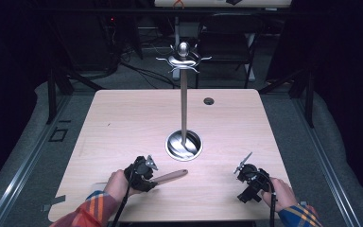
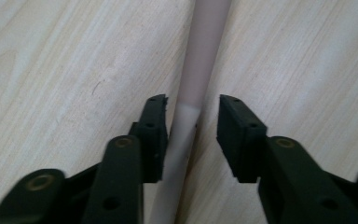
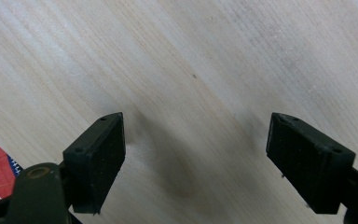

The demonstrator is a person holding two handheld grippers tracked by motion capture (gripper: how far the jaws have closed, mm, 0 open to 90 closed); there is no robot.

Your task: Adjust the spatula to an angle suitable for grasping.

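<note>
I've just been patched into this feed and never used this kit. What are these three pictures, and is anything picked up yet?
No robot arm here: a person holds a hand tool with two black jaws in each hand. The high view looks down on a wooden table. On it stands a metal hook stand with a round base, and a wooden handle lies near the left gripper. The other two pictures come from cameras riding on the tools. In the left gripper view the jaws straddle the handle, one side touching, the other apart, so not gripped. The right gripper is open over bare wood.
</note>
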